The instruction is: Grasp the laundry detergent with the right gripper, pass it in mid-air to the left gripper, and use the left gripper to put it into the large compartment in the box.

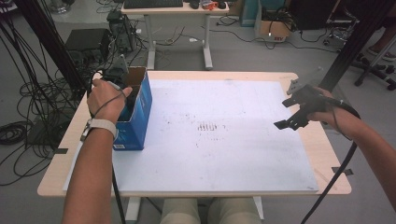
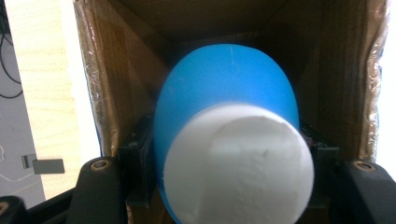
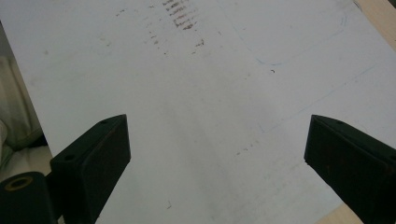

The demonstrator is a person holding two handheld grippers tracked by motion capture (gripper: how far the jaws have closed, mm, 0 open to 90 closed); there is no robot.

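Note:
A blue cardboard box (image 1: 138, 116) with its top open stands at the left of the white board (image 1: 224, 149). The left hand (image 1: 105, 97) holds my left gripper (image 2: 229, 154) down inside it, between the brown inner walls (image 2: 107, 88). Its jaws are shut on a rounded blue object (image 2: 224, 84) with a white cylindrical end (image 2: 238, 163) that faces the camera. My right gripper (image 1: 285, 113) hovers above the board's right side, open, with only bare board between its jaws (image 3: 217, 149).
The board lies on a light wooden table (image 1: 327, 154) with dark scuff marks (image 1: 208, 127) near its middle. Cables and equipment (image 1: 88, 44) crowd the floor at the left, and another desk (image 1: 177, 9) stands behind.

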